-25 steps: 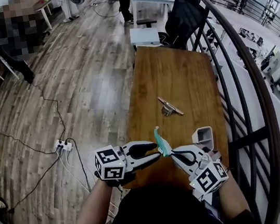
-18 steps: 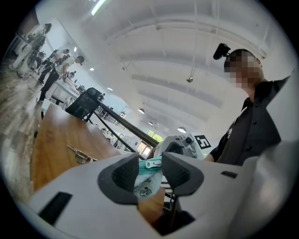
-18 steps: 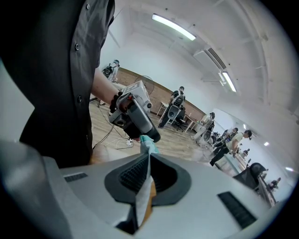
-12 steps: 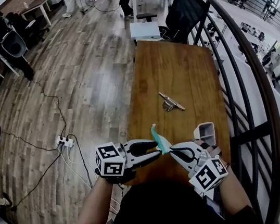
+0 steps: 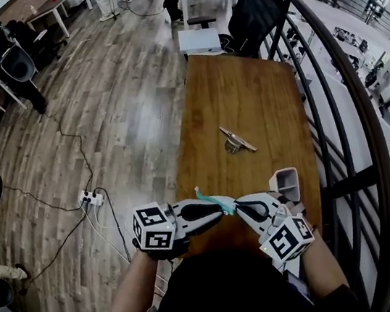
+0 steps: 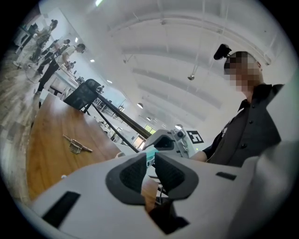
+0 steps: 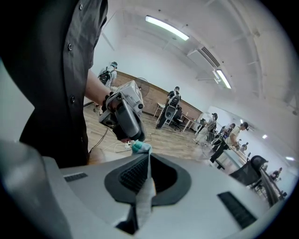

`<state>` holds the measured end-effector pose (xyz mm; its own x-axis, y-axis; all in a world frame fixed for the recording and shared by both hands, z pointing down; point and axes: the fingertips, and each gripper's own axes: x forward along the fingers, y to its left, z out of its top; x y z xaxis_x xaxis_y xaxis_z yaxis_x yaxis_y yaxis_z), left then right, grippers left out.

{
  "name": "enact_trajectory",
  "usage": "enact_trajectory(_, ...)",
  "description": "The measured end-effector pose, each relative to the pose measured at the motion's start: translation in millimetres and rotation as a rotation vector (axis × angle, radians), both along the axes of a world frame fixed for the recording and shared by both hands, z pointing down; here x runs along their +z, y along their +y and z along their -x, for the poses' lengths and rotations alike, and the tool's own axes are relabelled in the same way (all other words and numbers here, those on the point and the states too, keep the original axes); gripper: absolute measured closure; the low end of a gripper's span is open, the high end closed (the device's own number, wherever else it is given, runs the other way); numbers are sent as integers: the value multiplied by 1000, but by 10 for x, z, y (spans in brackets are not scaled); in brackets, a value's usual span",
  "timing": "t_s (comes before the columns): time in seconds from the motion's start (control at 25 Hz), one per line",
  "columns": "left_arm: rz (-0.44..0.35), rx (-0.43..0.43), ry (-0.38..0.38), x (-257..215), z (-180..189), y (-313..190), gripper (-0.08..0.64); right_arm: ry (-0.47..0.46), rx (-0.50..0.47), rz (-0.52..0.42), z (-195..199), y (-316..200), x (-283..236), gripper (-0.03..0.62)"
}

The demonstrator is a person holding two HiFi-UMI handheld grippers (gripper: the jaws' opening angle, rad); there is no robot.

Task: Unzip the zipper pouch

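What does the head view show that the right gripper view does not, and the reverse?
Only the head view shows the wooden table, the small metal part and the white container on it, and the power strip on the floor. Only the right gripper view shows, from close, the right gripper shut on the pale fabric of the pouch, and a ceiling lamp. Both show the pouch's teal end and the left gripper, whose jaws have just been closing with that end between them.

Wooden table (image 5: 245, 99) on plank floor (image 5: 121, 104), black railing (image 5: 346, 91) alongside
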<state>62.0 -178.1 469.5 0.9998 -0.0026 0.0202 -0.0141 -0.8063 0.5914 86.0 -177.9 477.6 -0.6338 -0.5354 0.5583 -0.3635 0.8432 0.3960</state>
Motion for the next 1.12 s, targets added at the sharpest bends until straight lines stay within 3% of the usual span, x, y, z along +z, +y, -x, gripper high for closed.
enact_trajectory(0.32,44,-41,67,-53,68,14,494,-77,63,35,-28,-59,-24,591)
enact_trajectory(0.56,34,-64,53,-44,33,14,476,-130,76,60,-11,-58,-76,591)
enact_trajectory(0.8,44,-89,79,-95,97,-57,540,-112,58,66,2,-26,-25,591)
enact_trajectory(1.0,14,-140,32,-50,152,-157,541,-143,27,81,53,45,-44,591)
enact_trajectory(1.12,-4,-151,41,-81,179,-209,541,-168,7,91,102,84,-99,591)
